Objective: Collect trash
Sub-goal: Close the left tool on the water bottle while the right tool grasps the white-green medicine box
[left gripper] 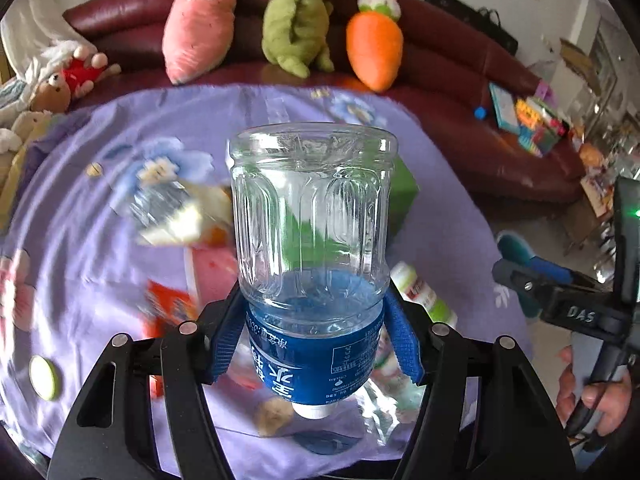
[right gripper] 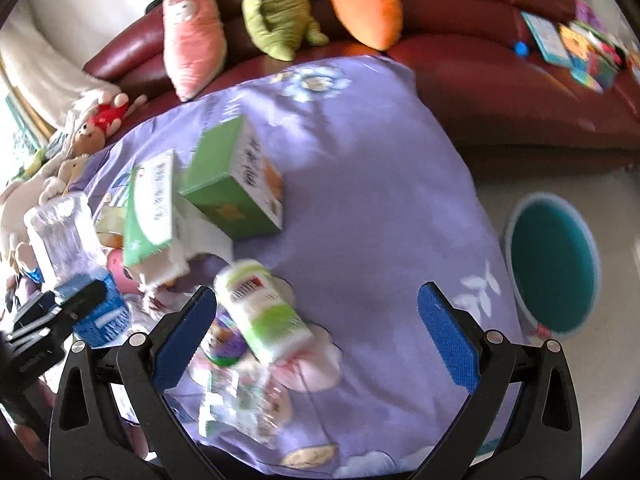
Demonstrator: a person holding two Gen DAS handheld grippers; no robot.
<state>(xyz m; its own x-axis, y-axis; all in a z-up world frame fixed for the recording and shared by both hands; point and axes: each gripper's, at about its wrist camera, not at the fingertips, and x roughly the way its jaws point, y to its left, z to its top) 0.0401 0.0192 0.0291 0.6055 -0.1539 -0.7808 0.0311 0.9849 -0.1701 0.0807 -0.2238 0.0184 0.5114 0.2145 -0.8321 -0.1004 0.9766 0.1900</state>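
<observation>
Plastic water bottles: two — one with a blue label (left gripper: 312, 248), centre of the left view; one lying at centre left (left gripper: 160, 200).
Green cartons: two — (right gripper: 236, 180) and (right gripper: 154, 216), centre left of the right view.
White-and-green bottle: one (right gripper: 264, 312), lower centre.
Plush toys on the sofa back: three — pink (left gripper: 198, 20), green (left gripper: 298, 16), orange carrot (left gripper: 374, 46).
Teal bin: one (right gripper: 554, 264), right edge.
Grippers: two — (left gripper: 314, 336), (right gripper: 316, 336).

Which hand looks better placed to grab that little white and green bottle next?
Right. The right gripper is open and empty, with the white and green bottle just ahead; the left gripper already holds a water bottle.
</observation>
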